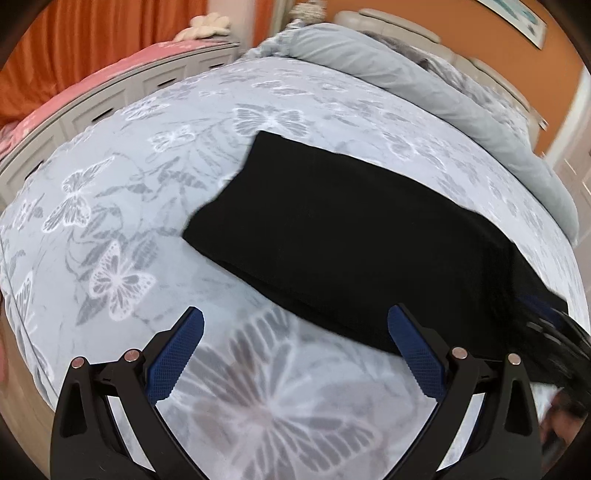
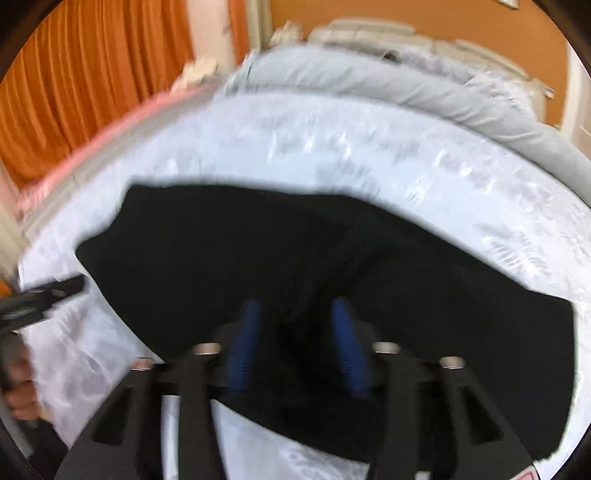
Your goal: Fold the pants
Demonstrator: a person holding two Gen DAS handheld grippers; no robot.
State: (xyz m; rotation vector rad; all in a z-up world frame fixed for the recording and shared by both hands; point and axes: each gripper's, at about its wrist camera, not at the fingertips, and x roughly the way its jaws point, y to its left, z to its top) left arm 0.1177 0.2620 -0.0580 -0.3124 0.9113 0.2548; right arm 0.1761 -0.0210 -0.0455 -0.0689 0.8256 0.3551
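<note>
Black pants (image 1: 332, 236) lie folded lengthwise on a bed with a pale blue butterfly sheet (image 1: 122, 206). My left gripper (image 1: 295, 325) is open and empty, above the sheet at the pants' near edge, its right fingertip just over the cloth. In the blurred right wrist view the pants (image 2: 258, 251) fill the middle. My right gripper (image 2: 295, 314) sits over them with its blue pads (image 2: 247, 332) partly apart; I cannot tell if cloth is pinched between them. The other gripper (image 2: 44, 291) shows at the left edge.
A rolled grey duvet (image 1: 424, 81) lies along the far side of the bed by the headboard (image 1: 388, 22). A white drawer unit with a pink top (image 1: 122, 81) stands to the left. Orange curtains (image 1: 92, 37) hang behind.
</note>
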